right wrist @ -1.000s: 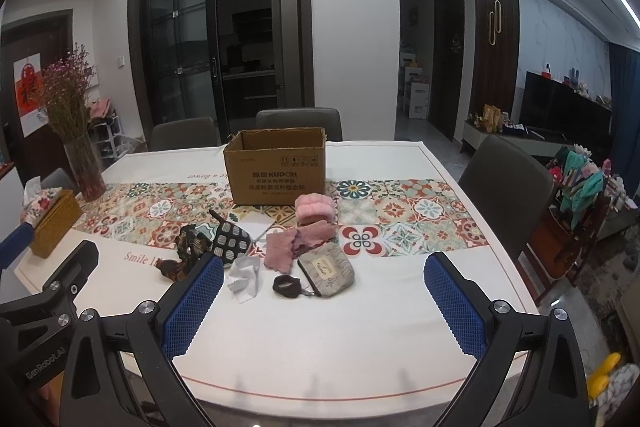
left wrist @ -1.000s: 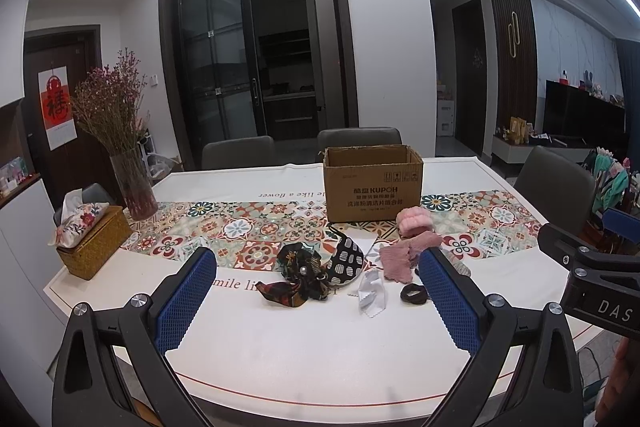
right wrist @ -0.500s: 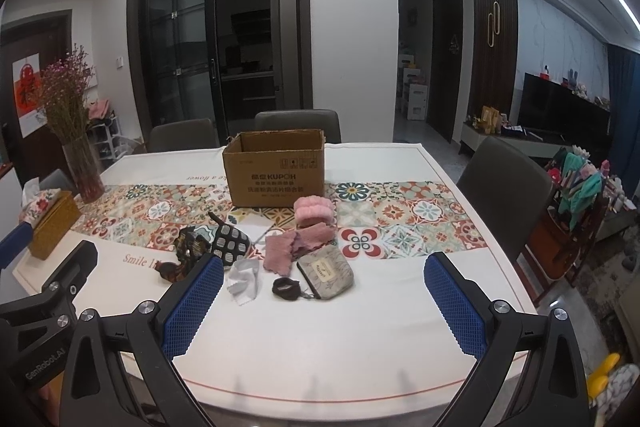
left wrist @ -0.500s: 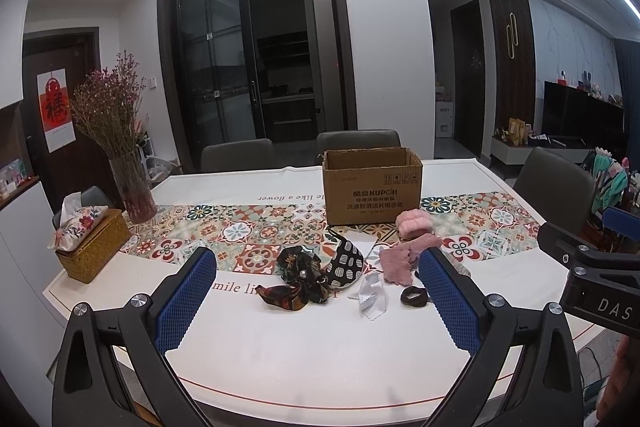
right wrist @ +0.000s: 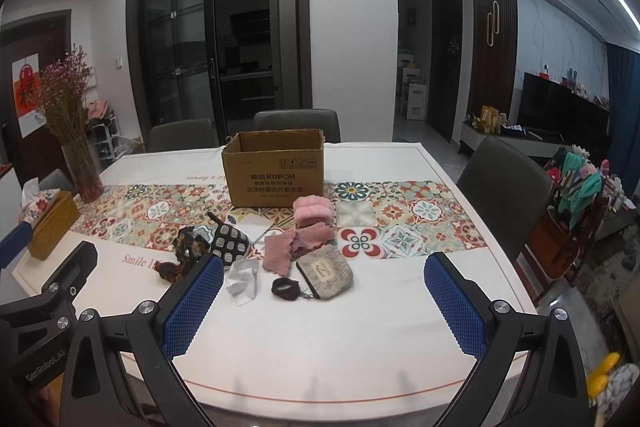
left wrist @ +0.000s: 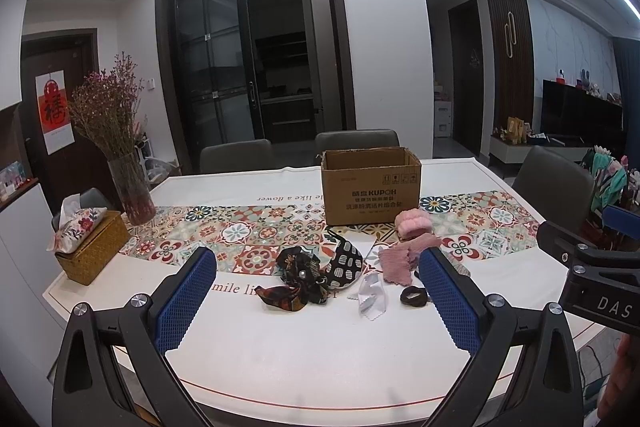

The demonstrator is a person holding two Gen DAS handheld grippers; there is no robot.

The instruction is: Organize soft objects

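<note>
Soft things lie bunched mid-table in front of an open cardboard box: a dark patterned scarf, a black-and-white pouch, a white cloth, a pink cloth, a fluffy pink roll, a black hair tie and a grey zip pouch. My left gripper and right gripper hover open near the table's front edge, short of the pile, holding nothing.
The white table carries a patterned runner. At the left stand a vase of dried flowers and a wicker tissue box. Grey chairs ring the table. A cluttered rack stands at the right.
Both views have shifted very slightly; the grippers stay open and nothing on the table has moved.
</note>
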